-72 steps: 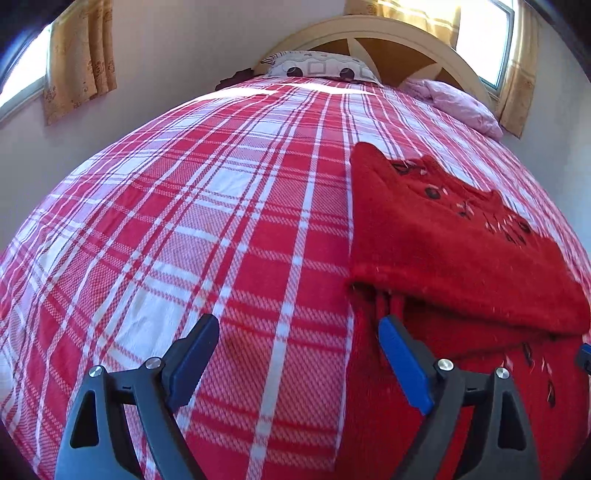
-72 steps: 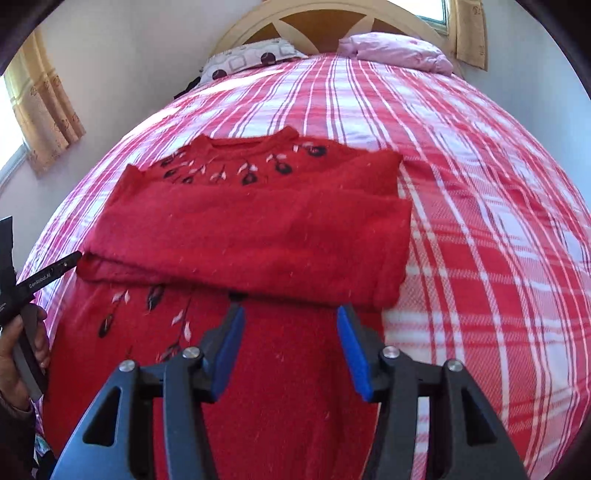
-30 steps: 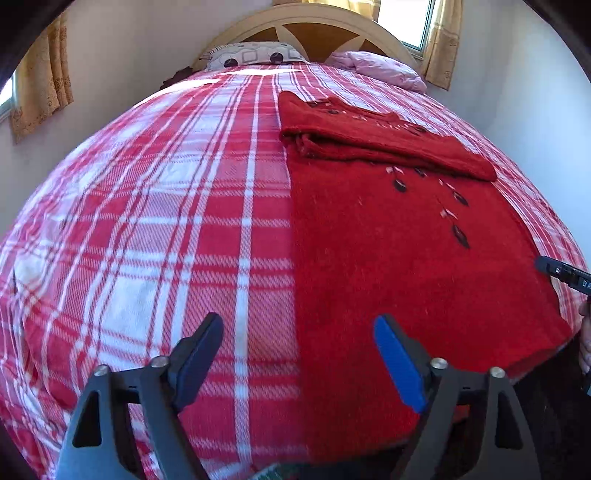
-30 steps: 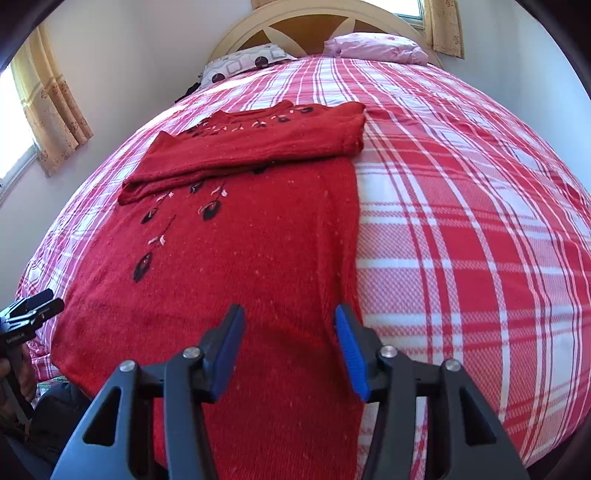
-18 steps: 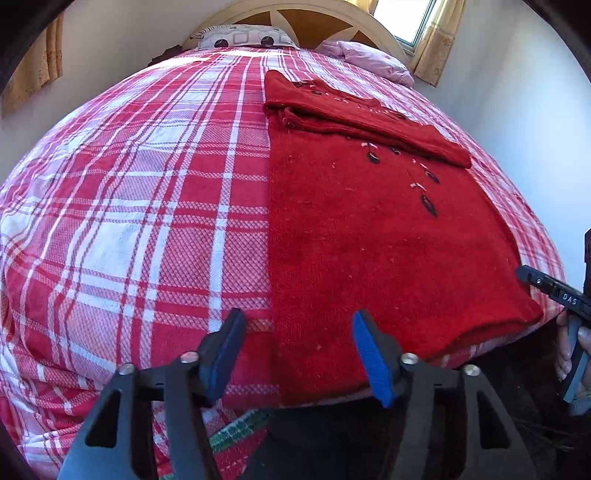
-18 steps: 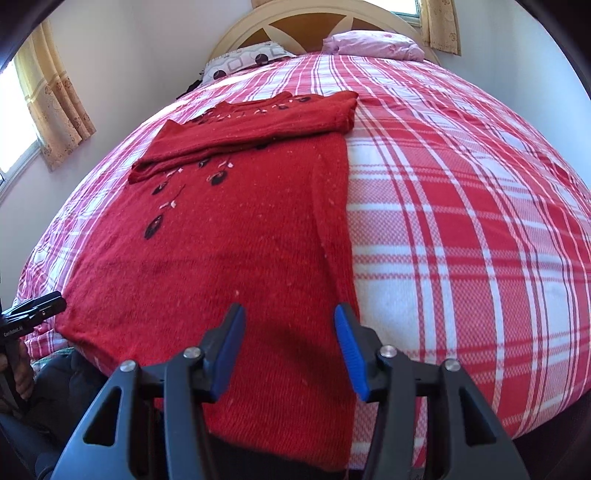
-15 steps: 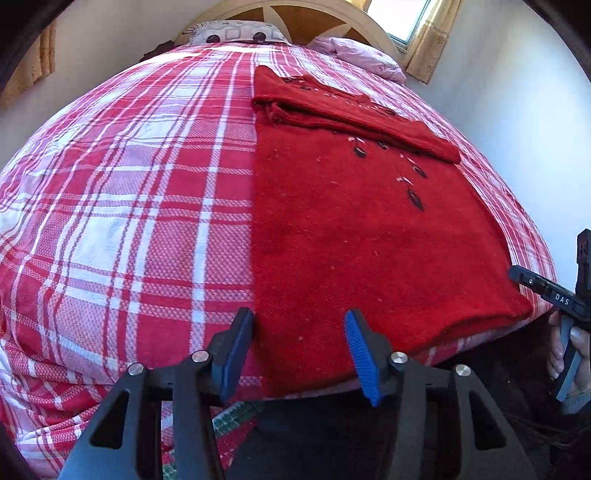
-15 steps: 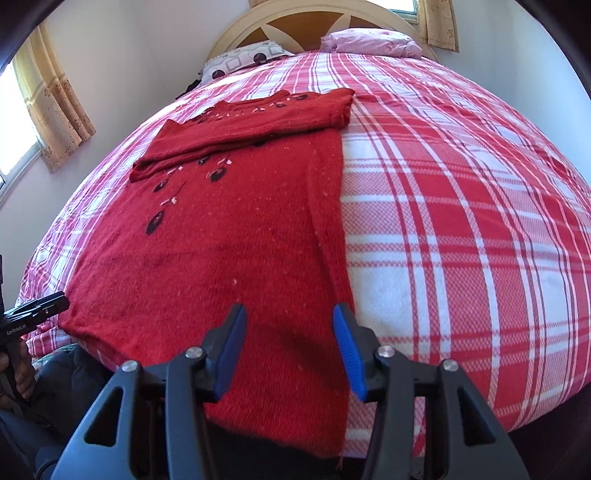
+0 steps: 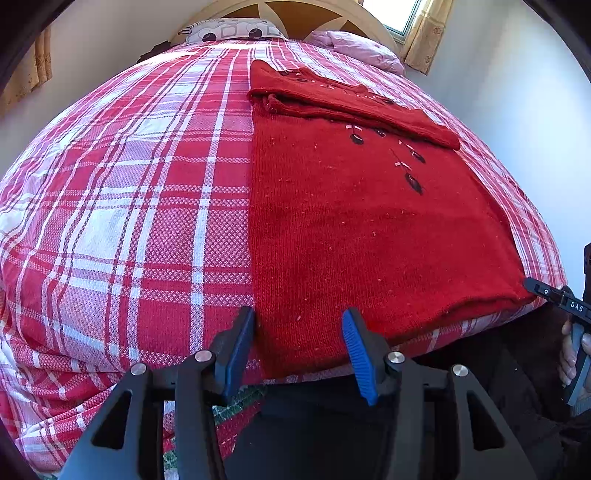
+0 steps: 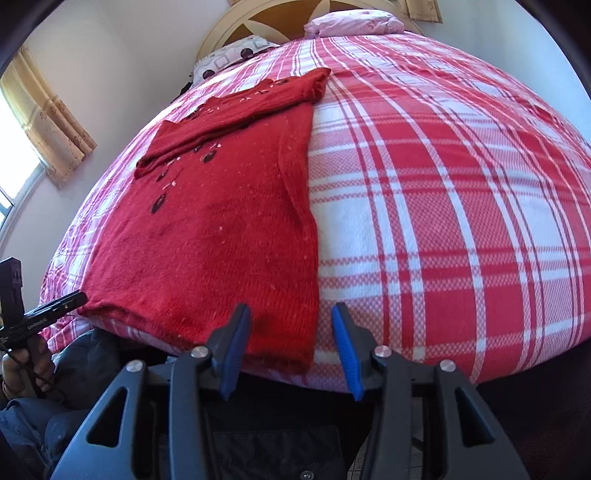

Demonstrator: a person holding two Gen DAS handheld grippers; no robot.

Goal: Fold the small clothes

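A red knit sweater with dark leaf embroidery lies flat on the red-and-white plaid bed, its sleeves folded across the chest at the far end. My left gripper hovers over the hem's left corner at the bed's near edge. Its jaws are partly open, the corner lies between them, and the pads do not press it. My right gripper stands over the sweater's right hem corner. Its jaws are closing, with the corner between them and the pads apart from the cloth. Each view shows the other gripper at its edge.
The plaid bedspread drops off at the near edge just under both grippers. Pillows and a pink one lie by the wooden headboard. Walls and curtained windows flank the bed. A person's hand and dark trousers are below.
Both grippers have drawn back from the folded sleeves to the sweater's bottom hem. The left jaws have narrowed a lot, the right jaws a little.
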